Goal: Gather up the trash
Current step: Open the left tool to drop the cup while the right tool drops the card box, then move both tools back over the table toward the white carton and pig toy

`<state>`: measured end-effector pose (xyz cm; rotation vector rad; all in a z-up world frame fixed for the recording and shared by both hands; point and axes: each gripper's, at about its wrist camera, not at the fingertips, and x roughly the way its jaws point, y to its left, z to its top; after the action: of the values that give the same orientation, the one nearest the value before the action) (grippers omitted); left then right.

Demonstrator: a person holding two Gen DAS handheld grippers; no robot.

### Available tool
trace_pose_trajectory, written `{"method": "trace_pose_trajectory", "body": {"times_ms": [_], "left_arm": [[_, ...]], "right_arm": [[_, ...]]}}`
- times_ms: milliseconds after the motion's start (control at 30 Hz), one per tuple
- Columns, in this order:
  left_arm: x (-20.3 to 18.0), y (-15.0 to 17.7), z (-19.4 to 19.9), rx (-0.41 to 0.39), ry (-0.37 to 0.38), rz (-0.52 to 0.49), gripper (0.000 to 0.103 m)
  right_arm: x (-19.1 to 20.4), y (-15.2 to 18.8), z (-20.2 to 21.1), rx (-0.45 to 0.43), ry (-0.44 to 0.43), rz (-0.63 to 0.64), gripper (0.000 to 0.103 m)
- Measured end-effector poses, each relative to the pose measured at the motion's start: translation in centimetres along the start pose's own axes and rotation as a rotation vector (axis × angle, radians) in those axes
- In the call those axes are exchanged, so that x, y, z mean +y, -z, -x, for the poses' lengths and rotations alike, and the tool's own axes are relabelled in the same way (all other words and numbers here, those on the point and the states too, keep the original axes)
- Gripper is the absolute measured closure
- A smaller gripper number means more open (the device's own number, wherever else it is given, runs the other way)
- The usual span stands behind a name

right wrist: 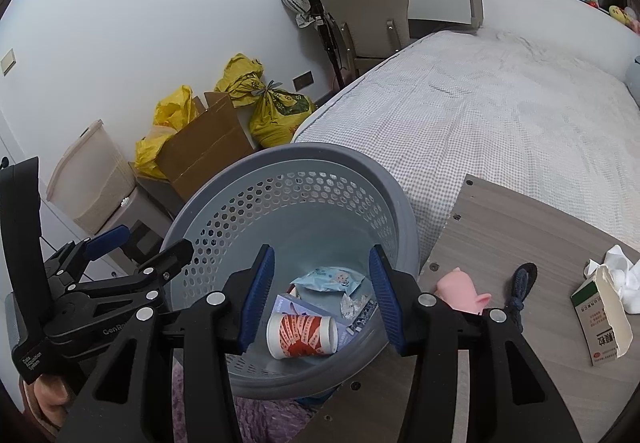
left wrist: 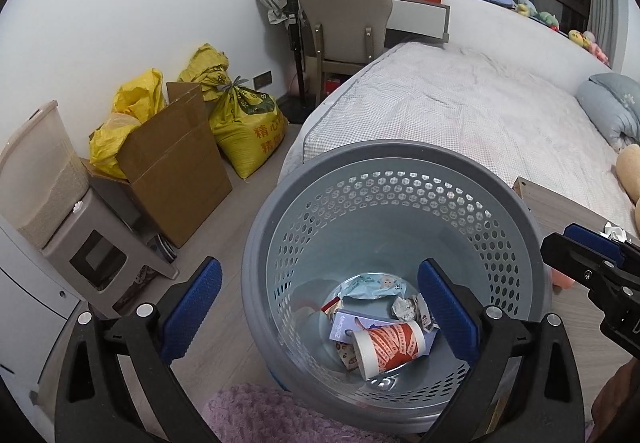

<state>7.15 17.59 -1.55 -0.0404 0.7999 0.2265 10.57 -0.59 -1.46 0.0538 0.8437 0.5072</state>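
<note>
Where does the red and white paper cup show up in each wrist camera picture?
Left wrist view: the paper cup lies on its side at the bin's bottom, lower centre.
Right wrist view: the paper cup lies lower centre, between the right gripper's fingers in the picture.
Shared landmark: the grey perforated bin.

Grey checked mattress [right wrist: 500,115] occupies the right. Beige upholstered chair [left wrist: 344,23] stands at its far end. Open brown cardboard box [left wrist: 172,163] and yellow woven sacks [left wrist: 248,123] line the white wall.
</note>
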Motion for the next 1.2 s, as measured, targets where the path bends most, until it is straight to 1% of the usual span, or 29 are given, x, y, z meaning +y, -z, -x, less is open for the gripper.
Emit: {"method": "trace_pose_trajectory", "body": {"times_ms": [133, 267, 400, 467, 533, 800, 933, 1200], "left_arm": [[0.1, 0.0, 0.4, -0.002, -0.006, 0.004, 0.006], [0.1, 0.2, 0.9, -0.004, -0.014, 0.008, 0.006], [0.0, 0.4, 1.6, -0.015, -0.014, 0.008, 0.006], [-0.1, 0.4, 2.0, -0.020, -0.010, 0.008, 0.006], [-0.1, 0.5, 2.2, -0.023, -0.005, 0.010, 0.006], [-1.6, 1.4, 3.0, -0.017, 0.030, -0.008, 0.006], [-2.8, 1.9, 3.4, -0.018, 0.054, -0.024, 0.006], [-5.9, 2.8, 4.6, -0.023, 0.112, -0.070, 0.006]], "right_arm": [[0.1, 0.3, 0.3, 0.000, 0.009, 0.000, 0.055], [0.2, 0.6, 0.9, -0.006, 0.017, 0.001, 0.052], [0.3, 0.8, 1.6, -0.015, 0.024, 0.000, 0.052], [0.3, 0.9, 2.1, -0.021, 0.030, -0.002, 0.048], [0.1, 1.1, 2.6, -0.029, 0.037, -0.008, 0.048], [-1.1, 2.3, 4.9, -0.051, 0.071, -0.026, 0.047], [-2.0, 3.3, 5.9, -0.048, 0.100, -0.050, 0.046], [-5.0, 5.7, 8.5, -0.060, 0.172, -0.109, 0.043]]}}
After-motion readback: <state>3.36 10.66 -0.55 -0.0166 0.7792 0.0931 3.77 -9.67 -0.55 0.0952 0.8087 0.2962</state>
